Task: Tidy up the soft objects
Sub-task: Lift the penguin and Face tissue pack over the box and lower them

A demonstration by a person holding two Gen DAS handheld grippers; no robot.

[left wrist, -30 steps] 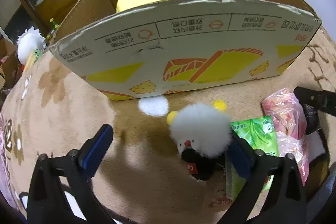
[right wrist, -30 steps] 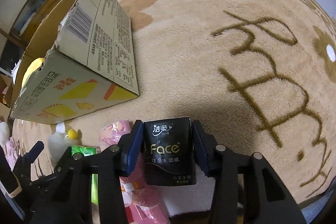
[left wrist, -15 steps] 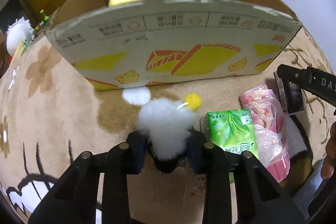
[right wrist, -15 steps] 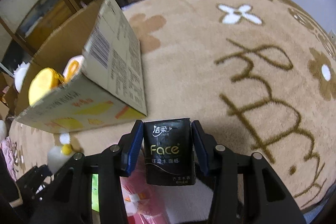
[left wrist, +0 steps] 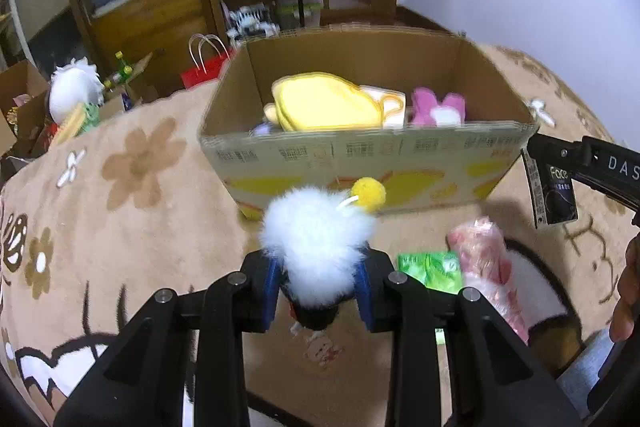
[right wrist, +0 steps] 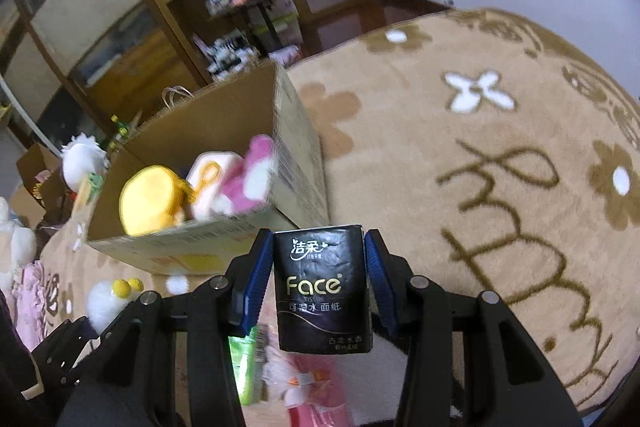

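Cardboard box (left wrist: 360, 155) with yellow plush (left wrist: 324, 103), pink plush (left wrist: 438, 107) inside.

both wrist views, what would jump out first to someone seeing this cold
The fluffy white plush toy with a yellow pompom, clamped in the left gripper, fills the left view. In the right view the right gripper holds a black Face tissue pack. Behind both sits the open cardboard box on the tan carpet, with yellow and pink soft things inside.
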